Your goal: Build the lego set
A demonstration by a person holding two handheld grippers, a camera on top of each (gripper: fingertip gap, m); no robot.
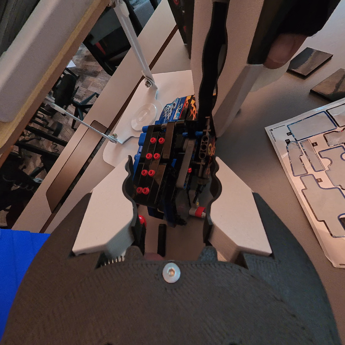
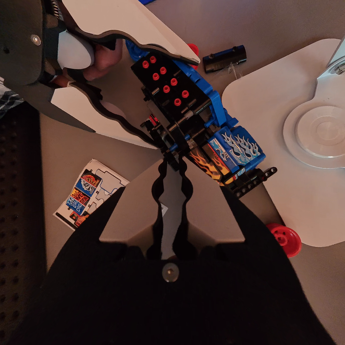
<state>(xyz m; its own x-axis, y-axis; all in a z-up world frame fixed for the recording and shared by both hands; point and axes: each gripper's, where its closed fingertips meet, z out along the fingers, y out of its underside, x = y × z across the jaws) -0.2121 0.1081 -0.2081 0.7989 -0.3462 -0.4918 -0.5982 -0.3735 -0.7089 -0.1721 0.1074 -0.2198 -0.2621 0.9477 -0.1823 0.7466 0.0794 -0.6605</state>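
The half-built lego model [image 1: 168,168], a black and blue brick body with rows of red studs and flame-printed panels, sits between the white fingers of the left gripper [image 1: 170,168], whose dark wavy pads press against both of its long sides, so it is clamped there above the grey table top [image 1: 252,168]. The right gripper [image 2: 172,160] meets the model from the opposite end; its black wavy pads are nearly together and pinch a small black piece at the model's edge, though the dim light makes the exact piece hard to tell. A loose red plastic wheel [image 2: 284,239] lies on the table beside a white flat stand base [image 2: 280,112]. A short black and blue beam [image 2: 225,57] lies apart near the model. A printed sticker sheet [image 2: 82,196] rests on the table, well apart.
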